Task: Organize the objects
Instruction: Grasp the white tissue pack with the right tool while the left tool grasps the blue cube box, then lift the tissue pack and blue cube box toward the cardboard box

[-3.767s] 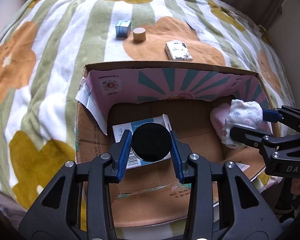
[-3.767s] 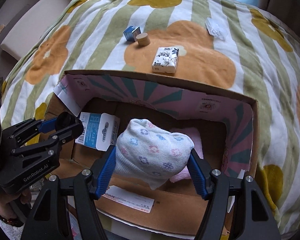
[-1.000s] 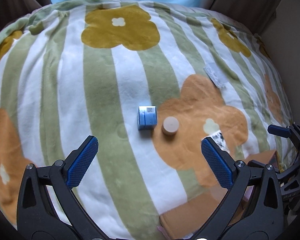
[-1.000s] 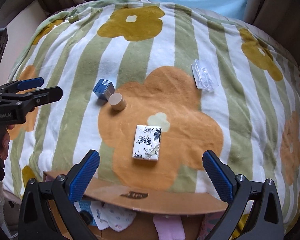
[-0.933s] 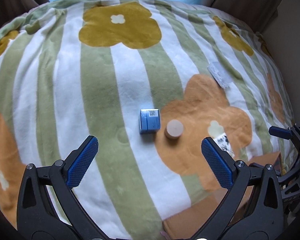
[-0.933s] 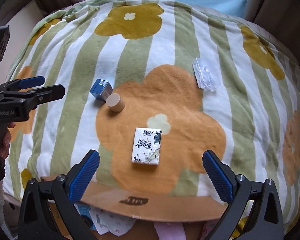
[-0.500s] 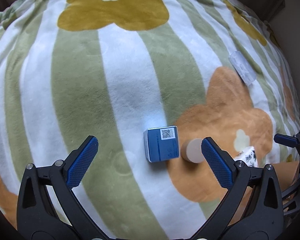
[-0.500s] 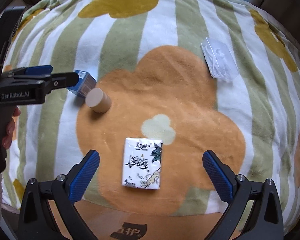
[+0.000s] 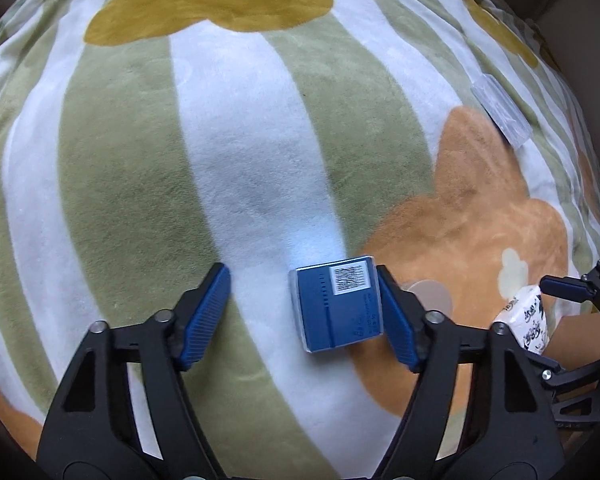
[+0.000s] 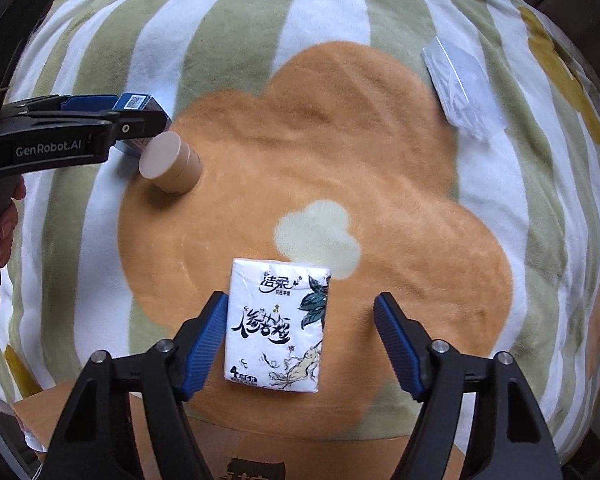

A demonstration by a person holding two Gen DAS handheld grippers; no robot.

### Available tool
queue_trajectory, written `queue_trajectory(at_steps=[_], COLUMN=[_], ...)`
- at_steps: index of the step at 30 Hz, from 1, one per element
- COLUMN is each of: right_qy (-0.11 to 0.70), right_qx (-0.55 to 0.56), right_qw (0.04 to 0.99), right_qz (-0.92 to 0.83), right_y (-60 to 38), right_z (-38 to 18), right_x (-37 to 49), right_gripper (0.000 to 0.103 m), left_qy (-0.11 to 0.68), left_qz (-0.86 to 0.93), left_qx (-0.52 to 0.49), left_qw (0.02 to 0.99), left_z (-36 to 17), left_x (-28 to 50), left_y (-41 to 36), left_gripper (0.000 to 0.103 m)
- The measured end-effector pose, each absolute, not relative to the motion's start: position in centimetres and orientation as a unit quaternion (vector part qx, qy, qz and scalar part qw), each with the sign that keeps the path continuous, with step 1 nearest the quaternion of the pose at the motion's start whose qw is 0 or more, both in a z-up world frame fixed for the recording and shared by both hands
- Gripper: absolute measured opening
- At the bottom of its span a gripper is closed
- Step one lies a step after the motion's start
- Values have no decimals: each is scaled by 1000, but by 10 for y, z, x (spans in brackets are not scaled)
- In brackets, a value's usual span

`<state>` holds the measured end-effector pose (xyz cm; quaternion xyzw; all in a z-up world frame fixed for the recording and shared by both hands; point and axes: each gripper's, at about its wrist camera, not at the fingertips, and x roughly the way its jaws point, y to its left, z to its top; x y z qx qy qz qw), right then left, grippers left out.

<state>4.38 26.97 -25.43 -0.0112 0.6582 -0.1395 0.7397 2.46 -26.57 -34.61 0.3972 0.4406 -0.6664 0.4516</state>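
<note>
A small blue box (image 9: 338, 307) with a white code label lies on the striped flower blanket (image 9: 140, 160). My left gripper (image 9: 302, 316) is open around it; the right pad touches the box, the left pad stands apart. A tan round container (image 10: 172, 168) sits just right of the box. A white tissue pack (image 10: 278, 324) lies between the open fingers of my right gripper (image 10: 300, 340); the left pad is close to it, the right pad apart. The tissue pack also shows in the left wrist view (image 9: 528, 318).
A clear plastic packet (image 10: 462, 88) lies on the blanket at the far right. The cardboard box's rim (image 10: 240, 456) is right below my right gripper. The person's hand (image 10: 4, 220) holds the left gripper's handle at the left edge.
Both grippers left the cardboard box empty, moved forward and down over the blanket, and have narrowed around the blue box and the tissue pack.
</note>
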Motion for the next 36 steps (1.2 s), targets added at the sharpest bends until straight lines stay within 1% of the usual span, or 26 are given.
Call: queue_trajectory(at_steps=[1,2,3,5,9,11,26,36], right_qy=[658,658,659,660,659,658,638,611], right_qx=[-3,4,12,24,29,38,47,25], right_qw=[739,739,738,736,738,738,750,774], right_qz=[-142,-145,-148,-147,-142,-145,-168,-165], right_y=[269,269,269,269,270,271,262,260], right_z=[-254,-254,-255,-255,-255,-254,-239,-205], right_x=[43,43,43,42,40,39,25,21], right_gripper=[66,63,60,55,46,44,43,43], left_qy=[442,444,445,445,433,434,430,405], left_qz=[-669,-671,-672,-675,-675,-675,-675,-684], left_qx=[395,394,395,397,406,405,393,377], left_qw=[448,444,440,434,438,438,452,474], left_z=[-346,-346,-347,-347,-346,-345,-328,-276], left_x=[24,23,21,17,13,13,25,29], left_y=[-266,-266,-267,-266,-264,-263,-254,-236], left_gripper=[53,45,41,35,35,34,34,34])
